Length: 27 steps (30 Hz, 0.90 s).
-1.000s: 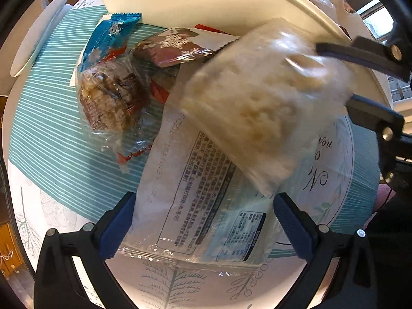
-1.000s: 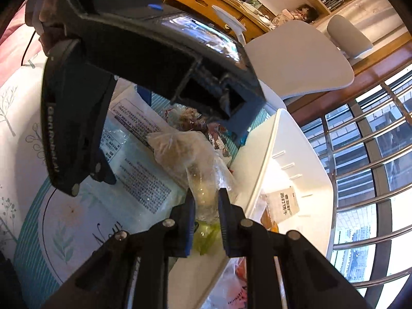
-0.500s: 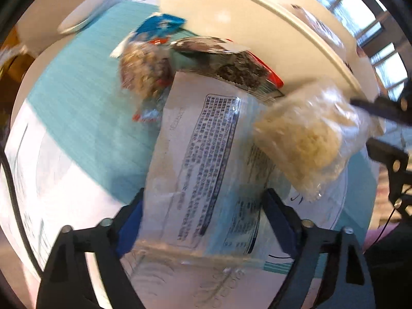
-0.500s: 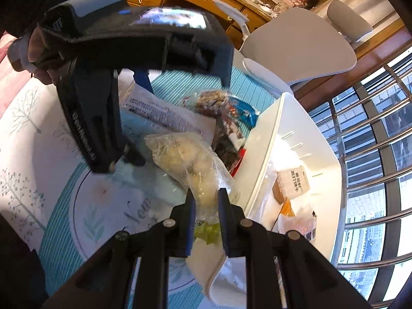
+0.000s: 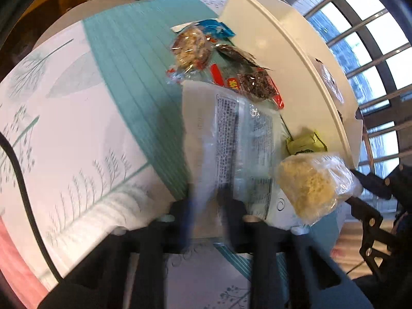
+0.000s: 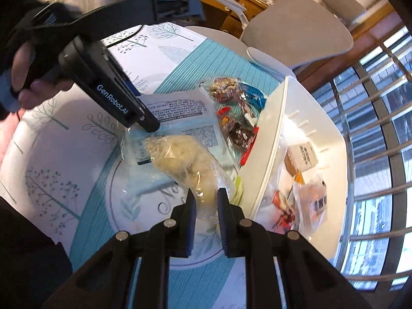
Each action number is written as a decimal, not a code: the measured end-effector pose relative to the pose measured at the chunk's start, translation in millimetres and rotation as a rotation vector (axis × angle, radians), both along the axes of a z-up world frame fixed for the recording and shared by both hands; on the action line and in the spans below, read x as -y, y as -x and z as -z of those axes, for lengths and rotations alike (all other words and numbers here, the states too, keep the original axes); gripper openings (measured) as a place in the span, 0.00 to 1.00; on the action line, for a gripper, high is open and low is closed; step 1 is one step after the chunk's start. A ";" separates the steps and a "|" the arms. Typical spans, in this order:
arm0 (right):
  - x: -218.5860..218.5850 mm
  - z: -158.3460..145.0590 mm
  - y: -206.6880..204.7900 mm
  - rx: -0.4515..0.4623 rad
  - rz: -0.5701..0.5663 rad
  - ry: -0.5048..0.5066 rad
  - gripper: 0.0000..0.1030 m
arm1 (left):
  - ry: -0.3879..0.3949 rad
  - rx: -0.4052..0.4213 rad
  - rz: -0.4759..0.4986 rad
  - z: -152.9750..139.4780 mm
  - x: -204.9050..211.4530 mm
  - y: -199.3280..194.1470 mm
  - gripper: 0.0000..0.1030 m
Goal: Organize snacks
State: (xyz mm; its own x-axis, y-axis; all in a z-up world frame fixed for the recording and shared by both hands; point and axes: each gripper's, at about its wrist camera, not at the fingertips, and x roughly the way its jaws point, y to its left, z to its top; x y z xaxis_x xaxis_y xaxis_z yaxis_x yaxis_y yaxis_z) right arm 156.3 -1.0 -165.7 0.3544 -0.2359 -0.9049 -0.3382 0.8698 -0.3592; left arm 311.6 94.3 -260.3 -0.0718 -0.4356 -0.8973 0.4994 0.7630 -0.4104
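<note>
My right gripper is shut on a clear bag of pale puffed snack, held above the table; it also shows in the left wrist view. My left gripper is closed on the near edge of a large flat white packet with printed text, seen too in the right wrist view. Small snack packs lie beyond: a nut bar, a blue wrapper, a dark red pack and a yellow-green packet. A white basket stands at the right with several snacks inside.
The table has a teal striped and white leaf-print cloth. A grey chair and wooden cabinets stand beyond the table. Window bars are behind the basket. A black cable crosses the left of the cloth.
My left gripper's jaws have closed from wide open onto the flat packet's edge. My right gripper has carried the puffed snack bag rightward, off the packet and toward the basket's near end.
</note>
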 end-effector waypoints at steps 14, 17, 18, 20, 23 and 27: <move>-6.5 -19.2 37.9 0.024 0.180 -0.066 0.00 | 0.102 -0.036 -0.188 -34.5 -33.5 52.2 0.06; -6.0 -21.8 44.9 0.031 0.206 -0.093 0.00 | 0.123 -0.022 -0.217 -47.8 -33.2 64.3 0.05; -4.8 -23.0 47.4 0.039 0.218 -0.101 0.00 | 0.129 -0.014 -0.222 -52.1 -35.1 67.4 0.05; -0.5 -24.4 51.0 0.041 0.245 -0.136 0.00 | 0.161 -0.002 -0.241 -63.3 -39.8 74.7 0.04; 9.0 -26.3 56.9 0.040 0.305 -0.192 0.00 | 0.204 0.011 -0.266 -78.1 -44.2 83.9 0.02; 23.2 -26.6 64.1 0.030 0.394 -0.282 0.00 | 0.238 0.029 -0.281 -95.1 -49.3 96.4 0.02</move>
State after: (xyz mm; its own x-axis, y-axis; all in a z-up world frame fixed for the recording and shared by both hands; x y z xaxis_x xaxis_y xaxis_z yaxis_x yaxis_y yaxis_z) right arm 92.2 -24.2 -139.1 0.3145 -0.1041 -0.9435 0.0435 0.9945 -0.0952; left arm 215.2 143.6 -165.2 0.1044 -0.6317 -0.7681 0.2982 0.7567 -0.5818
